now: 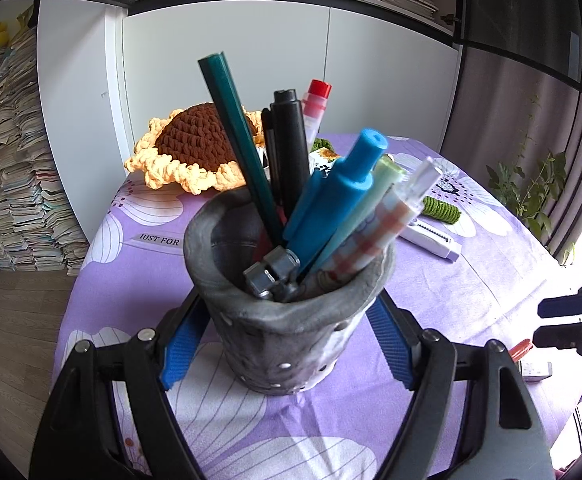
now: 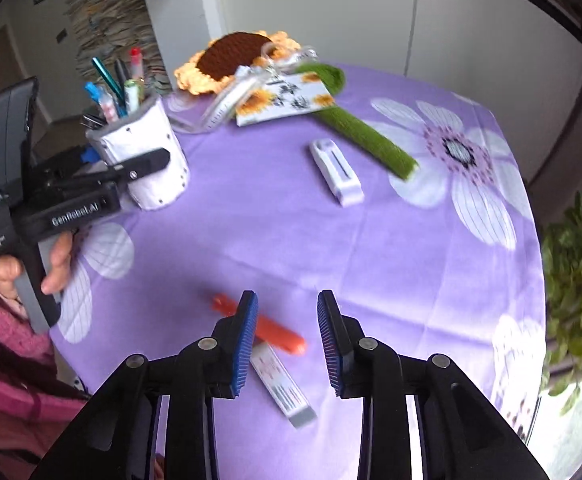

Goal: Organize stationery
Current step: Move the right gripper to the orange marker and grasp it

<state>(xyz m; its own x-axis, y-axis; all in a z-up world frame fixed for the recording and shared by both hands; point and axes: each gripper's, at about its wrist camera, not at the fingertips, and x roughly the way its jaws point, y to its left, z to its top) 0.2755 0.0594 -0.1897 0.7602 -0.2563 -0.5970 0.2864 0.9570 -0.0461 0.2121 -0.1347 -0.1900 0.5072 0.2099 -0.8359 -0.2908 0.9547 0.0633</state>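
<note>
Right claw (image 2: 287,344) hangs over the near edge of the purple flower-print bench (image 2: 371,240), tilted steeply down, its blue-ribbed jaws standing apart with nothing pressed between them. What I'm after lies right beneath it: an orange-red marker pen (image 2: 279,330) flat on the cloth, its long axis running diagonally from upper left to lower right across the gap, one end hidden behind the left jaw. So the pen sits crosswise-skewed to my jaws, not squarely across them; I judge a small roll of the wrist would be needed before closing. A white rectangular label-printed eraser (image 2: 281,384) lies just beside the pen, nearer me, and could get pinched along with it.

Left claw (image 1: 287,356) is closed on the grey felt pen cup (image 1: 291,320), pads against both its sides, holding it upright at the bench's left, well apart from the pen. A white correction-tape case (image 2: 337,172) waits further out.
</note>
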